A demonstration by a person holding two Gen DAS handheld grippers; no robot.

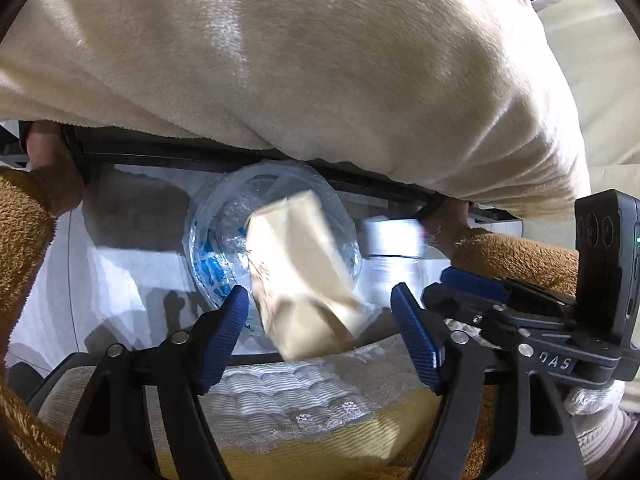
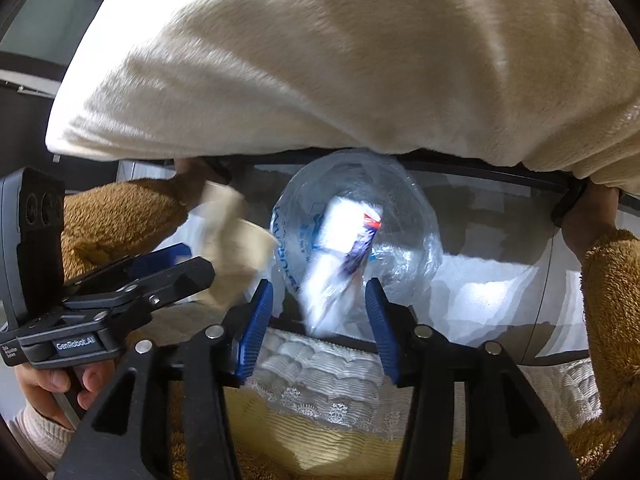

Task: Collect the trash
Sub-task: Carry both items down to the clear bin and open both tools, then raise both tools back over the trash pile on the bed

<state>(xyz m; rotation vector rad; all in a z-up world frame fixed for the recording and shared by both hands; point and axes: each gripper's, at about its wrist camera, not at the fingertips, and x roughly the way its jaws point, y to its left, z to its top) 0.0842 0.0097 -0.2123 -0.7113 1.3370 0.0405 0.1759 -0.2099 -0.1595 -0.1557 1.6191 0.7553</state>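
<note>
A clear plastic bag [image 1: 212, 240] with blue print stands open on the pale floor below both grippers. My left gripper [image 1: 320, 292] is open above it. A crumpled beige paper piece [image 1: 304, 280] sits loose between its blue fingers, touching neither pad, over the bag's mouth. My right gripper [image 2: 319, 283] is open too. A blurred white wrapper [image 2: 340, 256] with red and blue print hangs free between its pads, in front of the bag [image 2: 408, 248]. The beige piece [image 2: 236, 240] also shows at the left of the right wrist view.
A cream fleece blanket [image 1: 320, 60] fills the top of both views. Hands in brown fluffy sleeves [image 2: 612, 280] grip a black bar [image 1: 168, 156] at either side. A white quilted, lace-edged cloth [image 1: 280, 392] over yellow fabric lies directly under the grippers.
</note>
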